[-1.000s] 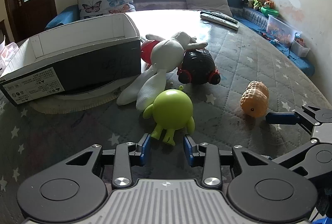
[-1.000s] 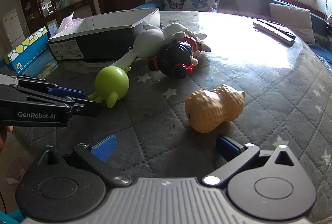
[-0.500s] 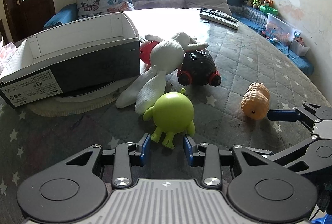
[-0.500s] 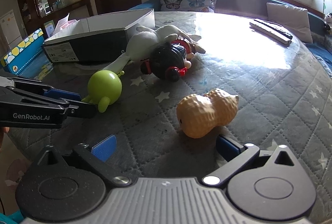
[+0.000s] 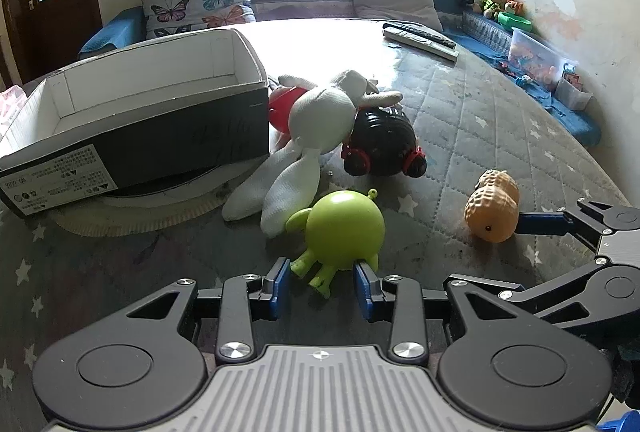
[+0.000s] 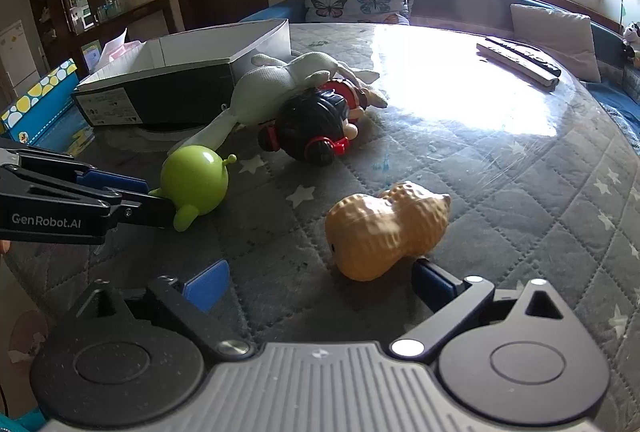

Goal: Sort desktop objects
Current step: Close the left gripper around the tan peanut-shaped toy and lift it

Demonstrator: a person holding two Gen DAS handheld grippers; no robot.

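On the quilted table a green round toy point(image 5: 344, 232) lies with its legs between the blue pads of my left gripper point(image 5: 321, 282), which is open and not pressing on it. The right wrist view shows that gripper point(image 6: 160, 200) coming in from the left at the green toy point(image 6: 196, 184). An orange peanut toy point(image 6: 384, 228) lies between the jaws of my right gripper point(image 6: 320, 282). Those jaws are closing, the right pad close by the peanut and the left pad well apart. A white plush rabbit point(image 5: 320, 116) and a black-haired doll point(image 5: 384, 144) lie beside an open shoe box point(image 5: 140, 120).
The shoe box rests on a woven mat point(image 5: 140, 220). Remote controls point(image 5: 420, 36) lie at the table's far side. A sofa with a butterfly pillow point(image 5: 196, 4) stands behind, and a plastic bin point(image 5: 536, 52) sits off the right edge. The table rim curves away on the right.
The right gripper has come closer to the peanut toy and its jaws have narrowed a little. The green toy's legs now sit slightly deeper between the left pads.
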